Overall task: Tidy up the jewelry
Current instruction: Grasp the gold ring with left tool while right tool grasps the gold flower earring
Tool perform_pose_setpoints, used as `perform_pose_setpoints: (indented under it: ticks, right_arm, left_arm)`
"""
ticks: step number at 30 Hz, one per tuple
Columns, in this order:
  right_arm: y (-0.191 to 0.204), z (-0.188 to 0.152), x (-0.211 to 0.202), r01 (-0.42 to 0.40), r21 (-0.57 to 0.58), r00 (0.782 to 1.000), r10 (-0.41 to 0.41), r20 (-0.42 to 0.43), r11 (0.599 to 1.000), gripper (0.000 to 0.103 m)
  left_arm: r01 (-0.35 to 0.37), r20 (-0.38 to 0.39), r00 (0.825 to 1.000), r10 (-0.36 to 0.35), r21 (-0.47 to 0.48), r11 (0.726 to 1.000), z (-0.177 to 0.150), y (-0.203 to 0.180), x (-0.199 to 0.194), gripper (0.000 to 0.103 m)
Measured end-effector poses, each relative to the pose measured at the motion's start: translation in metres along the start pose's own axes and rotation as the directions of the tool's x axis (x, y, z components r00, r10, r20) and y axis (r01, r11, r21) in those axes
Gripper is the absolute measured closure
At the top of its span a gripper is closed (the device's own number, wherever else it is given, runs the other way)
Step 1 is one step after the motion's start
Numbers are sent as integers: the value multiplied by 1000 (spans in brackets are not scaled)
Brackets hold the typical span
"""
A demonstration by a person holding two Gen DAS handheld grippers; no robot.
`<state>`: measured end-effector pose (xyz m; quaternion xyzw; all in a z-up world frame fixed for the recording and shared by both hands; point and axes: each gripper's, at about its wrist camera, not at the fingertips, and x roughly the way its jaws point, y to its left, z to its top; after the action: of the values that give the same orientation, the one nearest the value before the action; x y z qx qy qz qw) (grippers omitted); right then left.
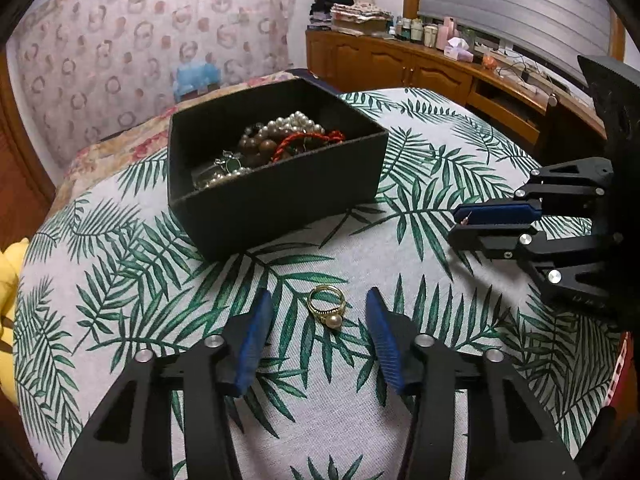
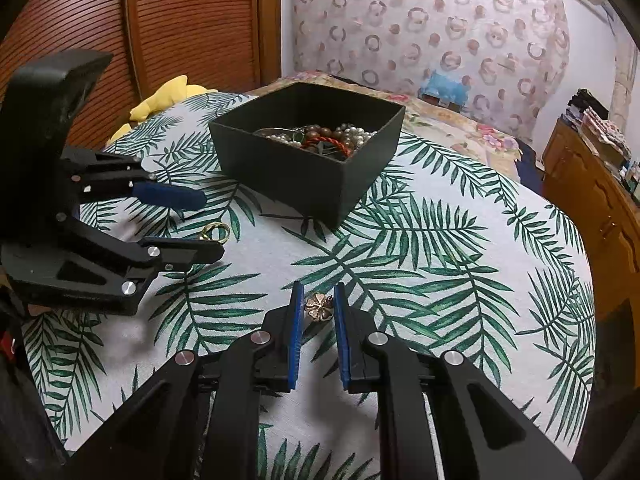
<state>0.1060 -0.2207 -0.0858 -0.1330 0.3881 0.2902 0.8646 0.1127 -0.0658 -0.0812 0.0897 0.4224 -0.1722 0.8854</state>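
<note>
A gold ring with a pearl (image 1: 326,307) lies on the leaf-print cloth between the open fingers of my left gripper (image 1: 319,304); it also shows in the right wrist view (image 2: 216,232). My right gripper (image 2: 318,300) is shut on a small rose-gold flower piece (image 2: 318,306), held by its blue pads just above the cloth. In the left wrist view the right gripper (image 1: 456,222) shows at the right with the piece barely visible at its tips. A black open box (image 1: 276,172) full of pearl and bead jewelry stands behind; it also shows in the right wrist view (image 2: 308,160).
The round table (image 2: 460,280) carries a palm-leaf cloth. A yellow object (image 2: 164,100) lies at its left edge. A wooden sideboard (image 1: 440,72) with bottles stands at the back right, and a patterned bed lies behind the table.
</note>
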Motion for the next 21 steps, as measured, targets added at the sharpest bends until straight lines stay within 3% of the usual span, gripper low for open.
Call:
perform_pose_setpoints:
  ticks: [4, 7, 21]
  right_arm:
    - [-1, -1, 2, -3, 5, 1000, 3, -2, 1000, 86]
    - [-1, -1, 3, -3, 2, 1000, 3, -4, 1000, 86]
    - [-9, 30, -14, -9, -2, 997, 9, 71, 1000, 86]
  left_arm:
    - [-8, 2, 1000, 8, 7, 1000, 0, -2, 1, 67]
    - [-5, 2, 1000, 5, 11, 1000, 0, -3, 1, 84]
    - [-24, 82, 996, 24, 2, 1000, 25, 3, -21, 84]
